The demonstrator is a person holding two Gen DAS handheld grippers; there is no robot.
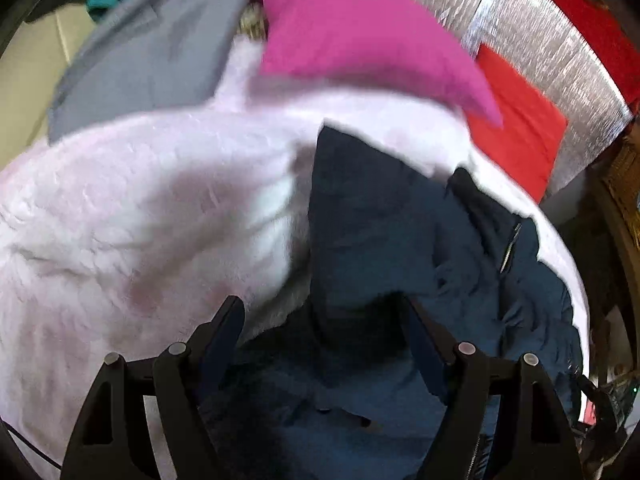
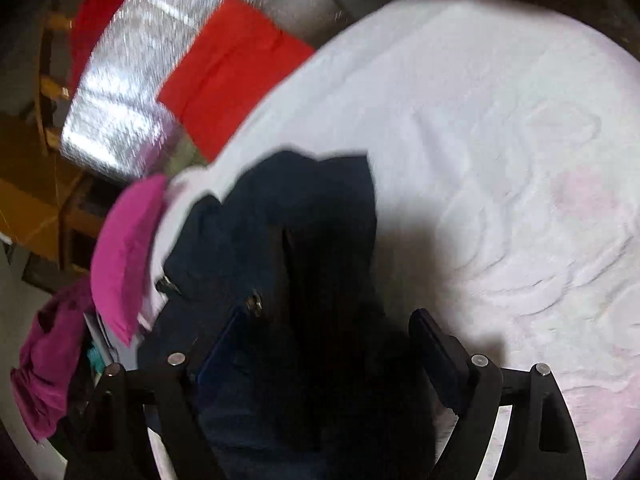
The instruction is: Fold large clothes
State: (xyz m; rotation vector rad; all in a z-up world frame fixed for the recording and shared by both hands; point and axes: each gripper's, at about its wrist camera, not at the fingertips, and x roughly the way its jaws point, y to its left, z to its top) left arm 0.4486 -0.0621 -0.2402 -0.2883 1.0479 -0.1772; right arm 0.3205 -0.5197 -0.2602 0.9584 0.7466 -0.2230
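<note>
A dark navy jacket (image 1: 420, 240) lies rumpled on a pale pink fleece blanket (image 1: 140, 208), and everything else is best placed from that jacket. The left gripper (image 1: 324, 320) hangs just over its near edge with the jaws spread wide and nothing pinched; dark cloth lies under the gap, but the pads do not press on it. The right gripper (image 2: 324, 328) likewise stands released over the jacket (image 2: 304, 216), one finger above the navy cloth near a metal snap (image 2: 254, 303), the other above the blanket (image 2: 500, 140) just beside the jacket's edge.

To my eye this is the start of a fold: both tools are empty and lined up on the garment. The next move calls for each gripper to settle on an edge or corner, take only the top layer without catching fleece, then lift and carry it across evenly.

Beyond the jacket a magenta garment (image 1: 360, 40) lies on the blanket, with a grey garment (image 1: 148, 52) beside it and a folded red cloth (image 1: 516, 132) further off on a silvery quilted mat (image 1: 540, 36).

Much is hard to read. Both views are blurred, and shadow swallows the jacket's near part. Its sleeves, collar and full outline are not made out, so I cannot tell which edge lies beneath either gripper. A zip (image 1: 508, 252) shows on one flap. The blanket's limits are cut off.
</note>
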